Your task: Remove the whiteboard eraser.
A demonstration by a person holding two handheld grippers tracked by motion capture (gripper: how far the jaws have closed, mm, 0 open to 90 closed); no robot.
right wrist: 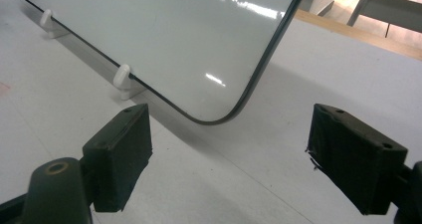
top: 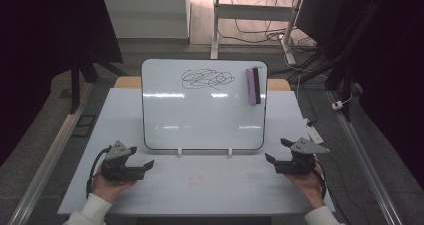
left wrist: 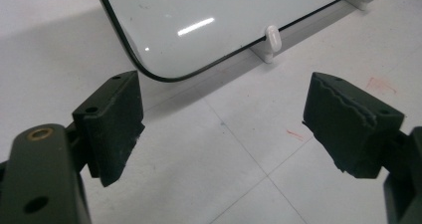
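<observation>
1. A whiteboard (top: 200,110) stands propped on two small white feet (top: 180,151) at the middle of the table (top: 210,185), leaning back, its face toward the person.
2. A black scribble (top: 207,78) sits high on the board, near the top edge.
3. A purple eraser (top: 253,86) clings upright to the board's upper right part, just right of the scribble and apart from it.
4. The left gripper (top: 141,156) rests low on the table in front of the board's lower left corner, jaws spread wide with nothing between them; in the left gripper view (left wrist: 224,119) bare table shows in the gap.
5. The right gripper (top: 276,150) sits in front of the lower right corner, jaws likewise wide apart and empty (right wrist: 229,149).
6. Both grippers are well short of the eraser; the board's lower face lies between them and it.
7. Faint red smudges (top: 196,179) mark the table between the hands.
8. Behind the table, cables (top: 260,32) lie on the floor beside white desk legs (top: 216,25).
</observation>
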